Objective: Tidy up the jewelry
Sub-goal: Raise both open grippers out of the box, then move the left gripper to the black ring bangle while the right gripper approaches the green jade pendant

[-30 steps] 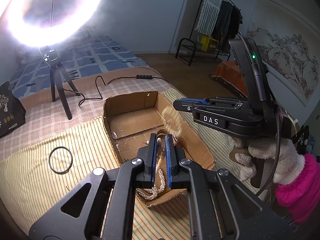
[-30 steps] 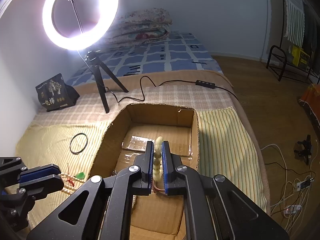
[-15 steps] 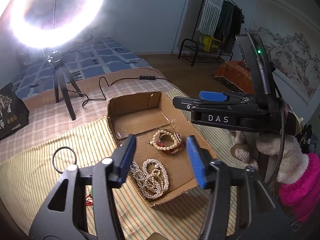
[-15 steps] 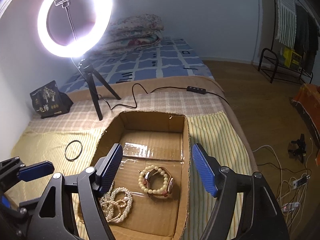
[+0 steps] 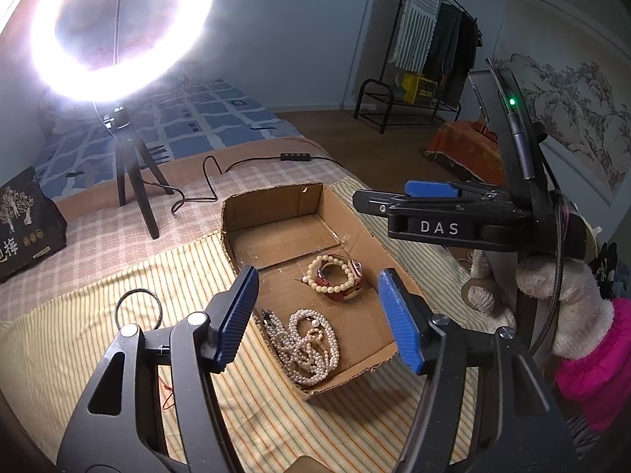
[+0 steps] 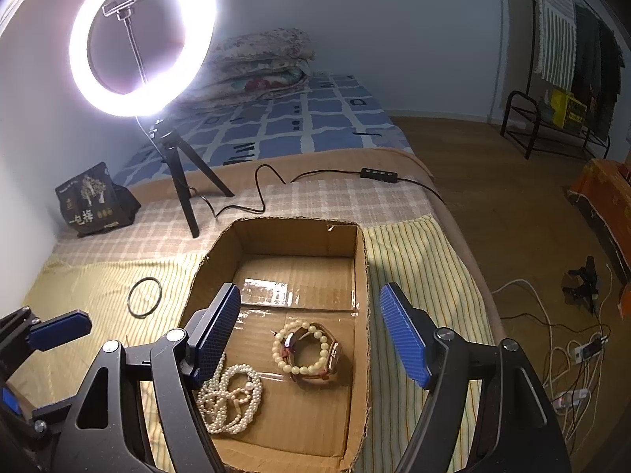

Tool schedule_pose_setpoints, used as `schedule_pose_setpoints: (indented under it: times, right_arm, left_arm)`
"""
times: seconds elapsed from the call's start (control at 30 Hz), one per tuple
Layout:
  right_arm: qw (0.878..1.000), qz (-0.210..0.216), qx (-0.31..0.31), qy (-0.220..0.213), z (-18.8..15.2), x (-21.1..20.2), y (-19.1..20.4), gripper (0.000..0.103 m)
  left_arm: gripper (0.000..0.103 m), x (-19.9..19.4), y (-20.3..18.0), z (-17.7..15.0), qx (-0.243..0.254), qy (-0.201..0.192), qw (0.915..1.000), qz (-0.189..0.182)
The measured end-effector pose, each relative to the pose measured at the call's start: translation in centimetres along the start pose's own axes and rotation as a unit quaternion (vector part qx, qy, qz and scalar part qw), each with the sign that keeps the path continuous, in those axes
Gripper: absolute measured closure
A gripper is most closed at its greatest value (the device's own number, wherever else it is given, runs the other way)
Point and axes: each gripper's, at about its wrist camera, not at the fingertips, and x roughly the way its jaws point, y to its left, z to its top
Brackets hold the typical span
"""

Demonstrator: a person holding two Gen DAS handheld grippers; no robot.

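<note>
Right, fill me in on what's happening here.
A person is sorting jewelry on a bed with two handheld tools. Both the left tool and right tool hover open and empty over the cardboard box, where the pearl necklace and beaded bracelet lie. A black ring lies outside it.

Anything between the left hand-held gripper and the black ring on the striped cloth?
Nothing visible. The black ring lies alone on the cloth, left of the cardboard box; the left hand-held gripper hangs open above the box.
</note>
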Motion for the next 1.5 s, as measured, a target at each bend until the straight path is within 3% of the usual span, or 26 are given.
schedule_pose_setpoints:
  times: [0.1,0.2,0.6,0.77,1.0,1.2,1.5]
  right_arm:
    - [1.000,-0.006,0.001,-0.004,0.0,-0.5,0.2,0.023]
    - [1.000,-0.008,0.003,-0.005,-0.1,-0.9,0.4,0.023]
    - [0.999,-0.043,0.014,0.001,-0.2,-1.9,1.3,0.023]
    - [0.999,-0.051,0.007,-0.014,-0.5,-2.8,2.3,0.023]
    - [0.999,0.006,-0.021,-0.044,-1.2,-4.6,5.5,0.023]
    - [0.996,0.036,-0.075,-0.042,-2.4,-5.4,9.6,0.023]
    - [0.984,0.116,-0.134,0.018,-6.4,-3.2,15.7,0.023]
  left_arm:
    - [0.037,-0.6,0.4,-0.1,-0.001,-0.002,1.0000,0.005]
    - [0.028,-1.2,1.0,-0.3,-0.007,-0.008,0.9999,0.009]
    - [0.027,-3.3,3.2,-0.9,-0.014,-0.011,0.9993,0.033]
    - [0.027,-4.8,6.3,-0.7,-0.042,-0.025,0.9972,0.056]
    - [0.027,-7.1,12.5,-0.6,-0.112,-0.052,0.9878,0.095]
    - [0.027,-7.5,15.4,-1.5,-0.131,-0.041,0.9833,0.120]
    - [0.029,-6.6,17.0,-2.4,-0.125,-0.014,0.9841,0.125]
